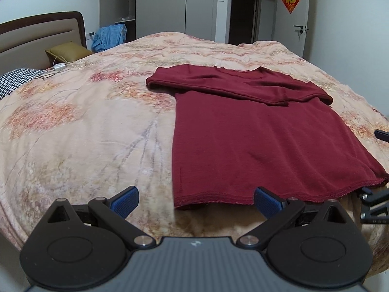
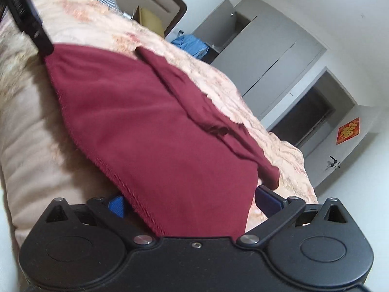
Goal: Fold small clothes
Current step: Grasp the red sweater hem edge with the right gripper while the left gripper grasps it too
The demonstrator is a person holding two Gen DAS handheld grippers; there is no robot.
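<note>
We've got a dark red shirt (image 1: 255, 141) spread flat on the bed (image 1: 85, 126), sleeves already folded across the top, hem toward us at the near edge of the mattress.

Left gripper (image 1: 195, 200) hangs just short of the hem's left corner, jaws wide apart, nothing between them. Right gripper (image 2: 189, 203) is rolled on its side at the hem's right corner, also wide apart. The cloth sits between its blue pads (image 2: 116, 205), but they aren't pressing on it as far as we can see, so we'd call that not gripped yet.

Handling-wise: it looks like a thin soft knit, light and floppy, no stiffness at all. It'll drape and sag the moment it's lifted, and the fuzzy blanket under it will probably drag on it a bit. The stitched hem (image 2: 126, 182) is the firmest part, so we'd pinch both hem corners, both layers at once, and carry them up toward the sleeves together so it doesn't skew.
</note>
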